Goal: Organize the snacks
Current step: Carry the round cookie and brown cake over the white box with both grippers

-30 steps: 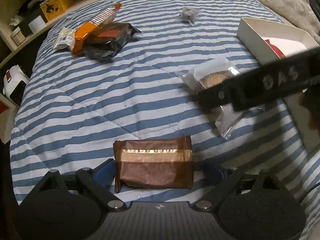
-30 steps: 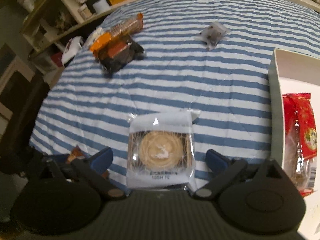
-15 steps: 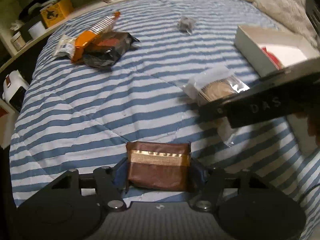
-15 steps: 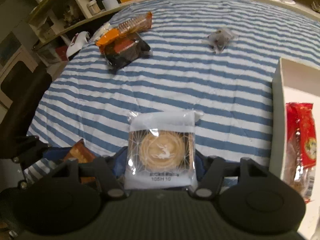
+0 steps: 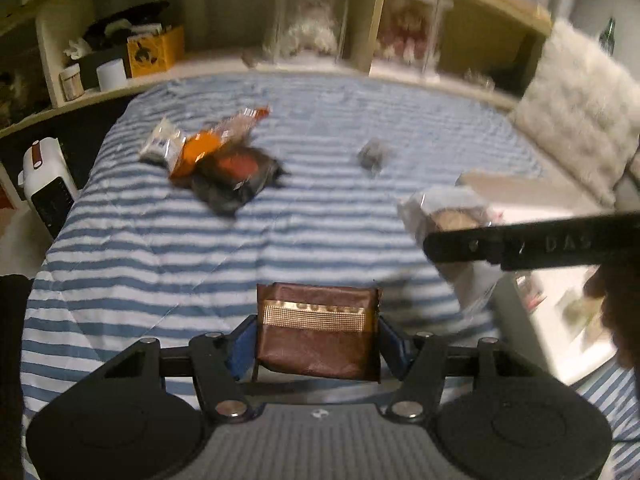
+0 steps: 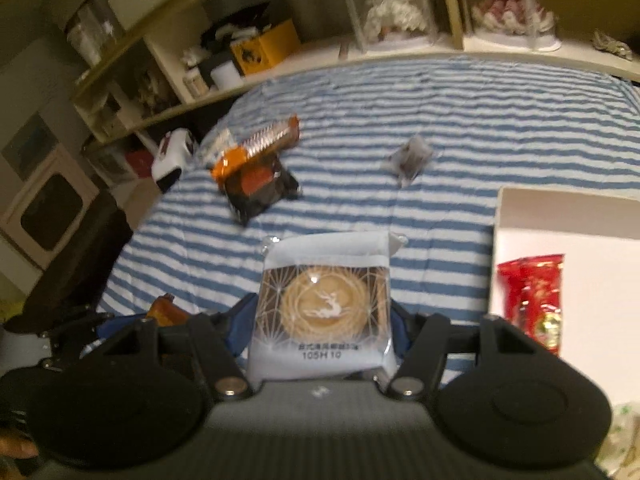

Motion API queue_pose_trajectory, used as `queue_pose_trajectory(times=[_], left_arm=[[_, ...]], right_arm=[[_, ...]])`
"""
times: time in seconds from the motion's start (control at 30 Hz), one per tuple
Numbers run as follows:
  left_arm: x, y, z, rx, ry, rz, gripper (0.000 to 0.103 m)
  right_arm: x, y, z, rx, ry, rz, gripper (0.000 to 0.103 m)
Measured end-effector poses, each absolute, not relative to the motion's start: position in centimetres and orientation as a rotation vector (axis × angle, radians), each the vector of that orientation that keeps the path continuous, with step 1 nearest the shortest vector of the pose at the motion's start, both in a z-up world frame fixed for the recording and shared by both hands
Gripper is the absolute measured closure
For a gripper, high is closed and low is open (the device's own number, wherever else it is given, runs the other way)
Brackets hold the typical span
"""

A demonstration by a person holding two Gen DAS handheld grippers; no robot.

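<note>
My left claw (image 5: 318, 340) is pinching a brown snack packet (image 5: 318, 334) with a gold band across its top, one blue pad pressed to each side. The packet is held flat above a blue and white striped bedspread (image 5: 200, 240). My right claw (image 6: 322, 332) grips a clear packet holding a round pastry (image 6: 324, 308), which bears a white deer mark and printed text on its lower edge; the fingers press both sides.

From the left camera, the right claw's black body crosses the right edge, with the pastry packet sticking out past it. To my right lies an open white box (image 6: 560, 208) on the bedspread, and a red packet (image 6: 534, 296) lies inside it near its left wall.

Further out, toward the left, a loose heap of snacks sits on the stripes: an orange packet (image 6: 244, 152) overlapping a black packet (image 6: 256, 190). A small grey wrapped sweet (image 6: 410, 160) lies alone, well apart from the heap. Beyond the bed runs a cluttered shelf (image 6: 400, 52). Both views are blurred.
</note>
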State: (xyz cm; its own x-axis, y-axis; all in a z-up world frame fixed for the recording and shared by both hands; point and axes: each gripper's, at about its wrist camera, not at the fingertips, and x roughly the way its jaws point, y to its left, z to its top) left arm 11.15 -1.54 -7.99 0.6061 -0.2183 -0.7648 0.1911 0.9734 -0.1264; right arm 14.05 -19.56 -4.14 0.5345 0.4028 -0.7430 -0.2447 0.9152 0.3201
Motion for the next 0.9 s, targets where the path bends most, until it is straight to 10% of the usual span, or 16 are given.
queue_pose_trajectory(times=[0.9], left_arm=[[10.2, -13.1, -4.2, -0.233, 0.802, -0.436, 0.039]], right_arm=[[4.4, -34.4, -5.0, 0.275, 1.017, 0.186, 0.033]])
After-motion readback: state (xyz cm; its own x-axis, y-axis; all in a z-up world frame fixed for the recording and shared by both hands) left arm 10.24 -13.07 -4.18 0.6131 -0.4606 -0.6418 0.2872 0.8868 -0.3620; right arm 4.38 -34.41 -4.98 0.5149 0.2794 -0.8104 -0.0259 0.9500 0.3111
